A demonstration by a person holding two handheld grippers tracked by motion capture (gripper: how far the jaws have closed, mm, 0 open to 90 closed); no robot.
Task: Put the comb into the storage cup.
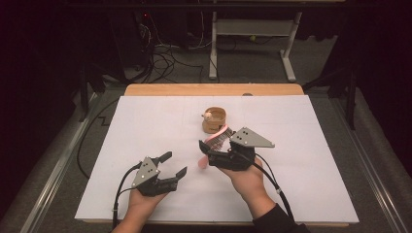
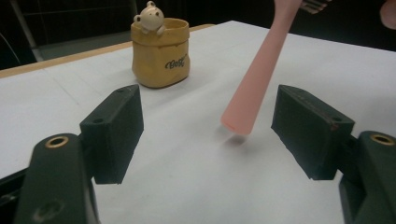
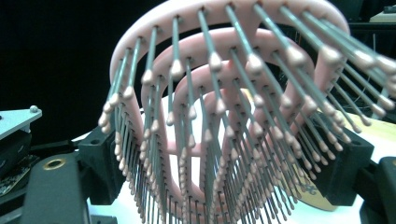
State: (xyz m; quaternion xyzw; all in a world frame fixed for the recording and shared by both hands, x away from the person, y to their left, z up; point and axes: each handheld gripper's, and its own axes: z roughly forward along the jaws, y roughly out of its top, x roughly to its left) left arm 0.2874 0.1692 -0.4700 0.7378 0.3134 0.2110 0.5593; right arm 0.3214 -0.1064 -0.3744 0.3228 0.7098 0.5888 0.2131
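At the left of a white-covered wooden table (image 1: 145, 116), a person's left gripper (image 1: 174, 164) hovers low with its black jaws spread wide and nothing between the pads; in the left gripper view the round butt end of the pink plastic hairbrush (image 2: 259, 74) hangs just ahead of the gap, clear of both pads and just above the table. Toward the centre, well back from both hands, stands a small yellow ceramic pot (image 1: 214, 120) shaped like a crumpled sack, a cream bear figure (image 2: 150, 17) perched on its rim. To the right, the right gripper (image 1: 209, 151) is clamped tight on the brush near its head, holding it up off the table with the handle slanting down toward the left hand. The right gripper view looks straight into the vented pink head, its curved ribs set with rows of thin grey bristles tipped in pink beads.

The brush looks light and its handle stiff, though smooth and tapered, so it could slide in a loose pinch. The bristles are springy and give no firm purchase, and the open ribs may flex. The soundest hold would likely be across the plain handle, between butt and head.
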